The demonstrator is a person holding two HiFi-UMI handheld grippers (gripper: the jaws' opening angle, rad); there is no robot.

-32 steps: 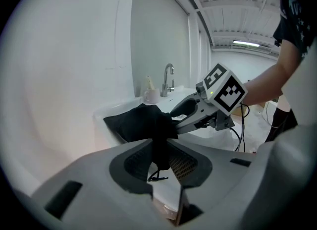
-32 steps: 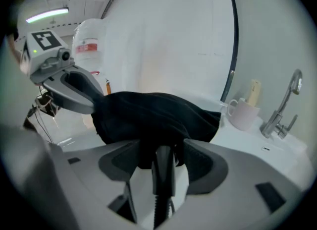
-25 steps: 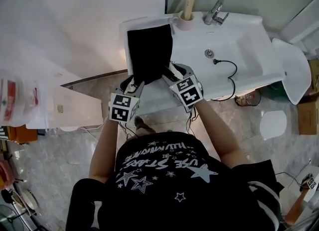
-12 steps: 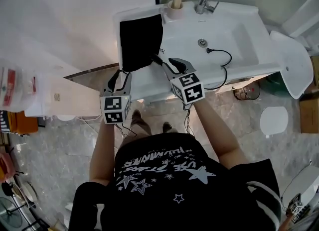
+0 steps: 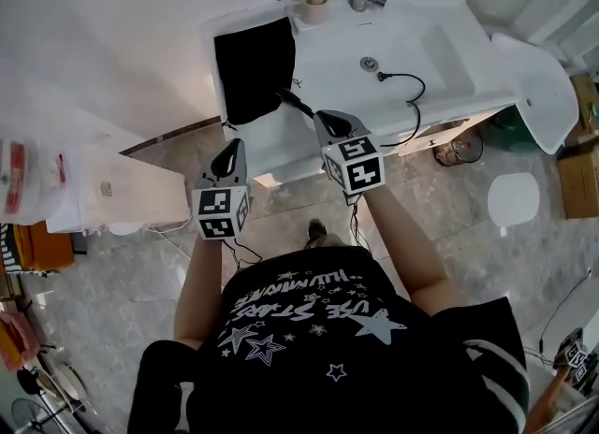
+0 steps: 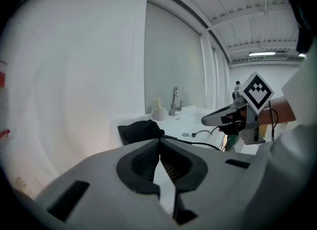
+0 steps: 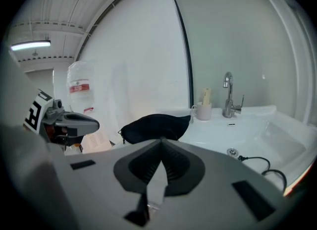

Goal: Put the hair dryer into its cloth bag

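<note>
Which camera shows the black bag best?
The head view: it looks down on the whole black bag lying on the sink. The right gripper view shows it side-on, its bottom cut off. The left gripper view shows it small and side-on too.

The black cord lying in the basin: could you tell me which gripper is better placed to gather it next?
Right, probably. The right gripper sits beside the cord at the sink's front edge; the left gripper hangs off the sink, on the cloth bag's side. Both are shut and empty.
</note>
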